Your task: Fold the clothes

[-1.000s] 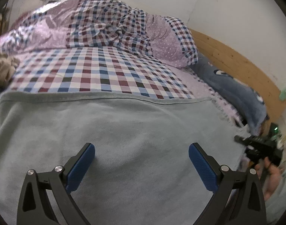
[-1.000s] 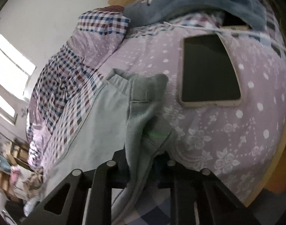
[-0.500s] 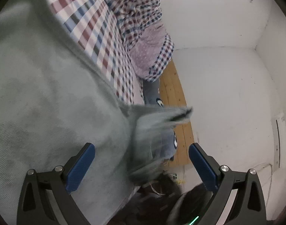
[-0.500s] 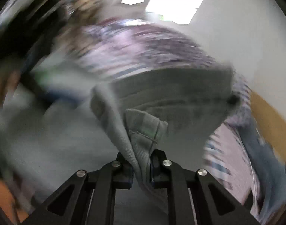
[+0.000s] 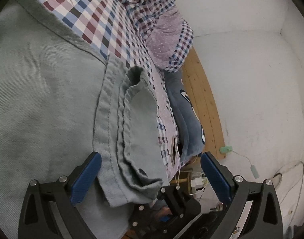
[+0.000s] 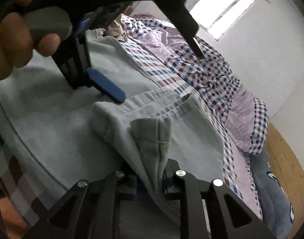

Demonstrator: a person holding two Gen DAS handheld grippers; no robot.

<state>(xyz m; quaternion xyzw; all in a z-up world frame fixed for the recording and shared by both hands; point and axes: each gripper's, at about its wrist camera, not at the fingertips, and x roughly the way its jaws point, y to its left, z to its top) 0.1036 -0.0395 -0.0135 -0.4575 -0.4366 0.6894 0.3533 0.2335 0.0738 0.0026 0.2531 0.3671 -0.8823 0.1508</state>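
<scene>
Folding garment (image 6: 150, 139) corner farther over.

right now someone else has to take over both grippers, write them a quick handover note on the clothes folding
Right gripper: shut on a bunched edge of the grey-green garment, holding it over the spread part.
Left gripper: open, empty, hovering over the garment's hem.
Garment lies across the checked bedsheet; the quilt is piled behind.
Done: one end lifted and brought over as a first fold.
Left: lay the held edge down, probably flatten it with the left gripper, then finish folding.
</scene>
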